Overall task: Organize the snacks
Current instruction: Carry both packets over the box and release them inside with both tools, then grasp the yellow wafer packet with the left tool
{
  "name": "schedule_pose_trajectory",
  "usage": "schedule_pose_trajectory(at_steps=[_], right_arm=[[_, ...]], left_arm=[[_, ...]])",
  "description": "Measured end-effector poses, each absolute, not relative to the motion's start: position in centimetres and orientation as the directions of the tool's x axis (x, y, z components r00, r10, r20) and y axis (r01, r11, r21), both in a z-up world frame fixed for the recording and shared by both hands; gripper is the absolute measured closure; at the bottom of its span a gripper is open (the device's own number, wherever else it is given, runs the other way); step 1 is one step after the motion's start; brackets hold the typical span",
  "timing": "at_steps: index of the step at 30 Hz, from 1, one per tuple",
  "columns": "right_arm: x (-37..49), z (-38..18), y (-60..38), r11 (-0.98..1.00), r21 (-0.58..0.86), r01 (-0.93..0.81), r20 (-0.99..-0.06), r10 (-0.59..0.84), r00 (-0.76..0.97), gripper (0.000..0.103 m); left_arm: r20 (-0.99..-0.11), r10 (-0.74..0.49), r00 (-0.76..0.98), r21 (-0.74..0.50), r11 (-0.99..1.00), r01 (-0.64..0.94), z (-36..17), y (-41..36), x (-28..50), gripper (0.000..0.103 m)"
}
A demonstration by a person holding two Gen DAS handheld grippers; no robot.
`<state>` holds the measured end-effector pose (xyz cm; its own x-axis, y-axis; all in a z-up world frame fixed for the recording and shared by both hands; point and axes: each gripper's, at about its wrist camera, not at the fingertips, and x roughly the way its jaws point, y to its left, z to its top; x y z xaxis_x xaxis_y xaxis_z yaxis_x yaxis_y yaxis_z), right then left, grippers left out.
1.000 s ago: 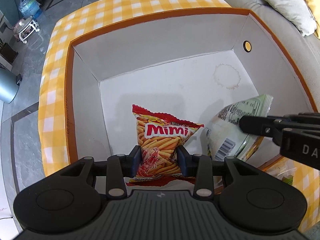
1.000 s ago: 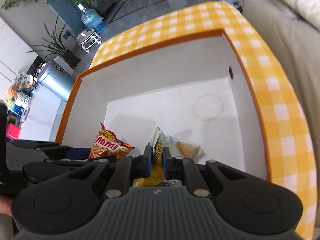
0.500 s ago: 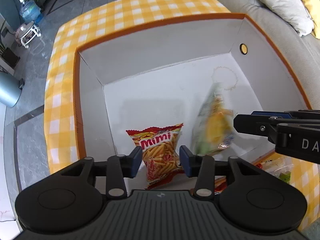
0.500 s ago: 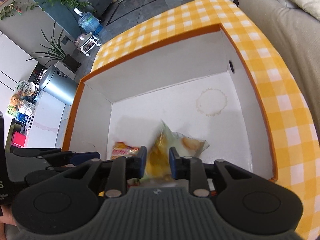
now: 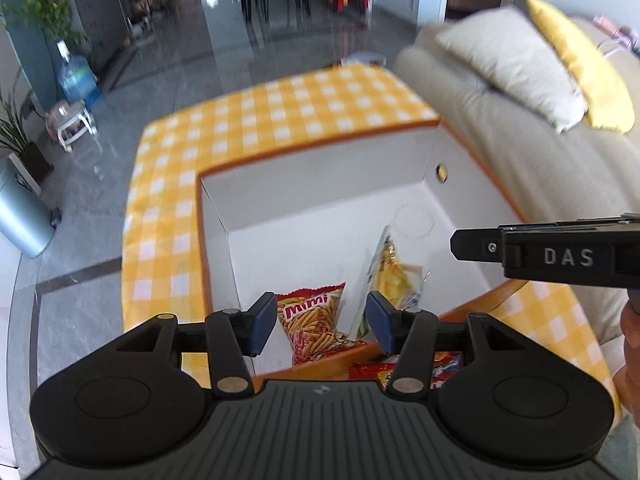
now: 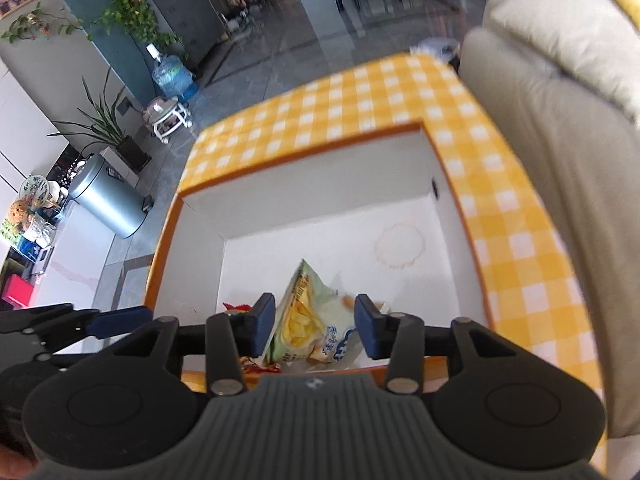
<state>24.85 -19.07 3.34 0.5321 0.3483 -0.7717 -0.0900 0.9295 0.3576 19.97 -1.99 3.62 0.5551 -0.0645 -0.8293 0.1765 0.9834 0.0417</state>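
Note:
A red Mimi snack bag (image 5: 314, 322) lies on the white floor of the yellow-checked box (image 5: 400, 200), near its front wall. A green and yellow chips bag (image 5: 394, 276) leans beside it on the right; it also shows in the right wrist view (image 6: 310, 322). My left gripper (image 5: 322, 322) is open and empty above the box's front edge. My right gripper (image 6: 315, 326) is open and empty above the chips bag, and its side shows in the left wrist view (image 5: 552, 252). Only a red corner of the Mimi bag (image 6: 236, 306) shows in the right wrist view.
Another red snack packet (image 5: 416, 368) lies outside the box by its front wall. A beige sofa (image 5: 520, 120) with cushions runs along the right. A grey bin (image 6: 108, 200), a water bottle (image 6: 172, 76) and plants stand on the floor at left.
Both grippers have let go of their bags and opened wide. Both have pulled up and back from the box. The Mimi bag and the chips bag now rest inside it.

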Motion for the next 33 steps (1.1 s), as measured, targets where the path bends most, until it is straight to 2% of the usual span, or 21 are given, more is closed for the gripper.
schedule_pose_trajectory(at_steps=[7, 10, 19, 23, 26, 33], right_arm=[[19.8, 7.2, -18.9, 0.949, 0.291, -0.123, -0.701, 0.299, 0.647, 0.061], [17.4, 7.7, -18.5, 0.961, 0.232, -0.153, -0.694, 0.274, 0.666, 0.053], [10.4, 6.1, -19.9, 0.980, 0.131, -0.150, -0.692, 0.199, 0.694, 0.044], [7.9, 4.2, -20.6, 0.985, 0.124, -0.119, -0.728, 0.172, 0.663, 0.039], [6.9, 2.2, -21.0, 0.987, 0.137, -0.079, -0.771, 0.156, 0.617, 0.038], [6.3, -1.7, -21.6, 0.990, 0.133, -0.047, -0.840, 0.138, 0.525, 0.037]], left_arm=[[-0.766, -0.113, 0.633, -0.019, 0.988, 0.154, 5.7, -0.9, 15.1, 0.042], [-0.759, -0.140, 0.636, -0.059, 0.987, 0.148, 5.9, -0.2, 13.3, 0.042], [-0.784, -0.174, 0.596, -0.129, 0.985, 0.118, 3.5, 1.2, 8.7, 0.042], [-0.813, -0.205, 0.544, -0.194, 0.978, 0.078, 1.5, 1.9, 7.5, 0.042], [-0.835, -0.232, 0.499, -0.242, 0.969, 0.047, 0.0, 2.4, 6.8, 0.042], [-0.873, -0.234, 0.427, -0.270, 0.962, -0.027, -3.4, 2.8, 5.9, 0.030]])
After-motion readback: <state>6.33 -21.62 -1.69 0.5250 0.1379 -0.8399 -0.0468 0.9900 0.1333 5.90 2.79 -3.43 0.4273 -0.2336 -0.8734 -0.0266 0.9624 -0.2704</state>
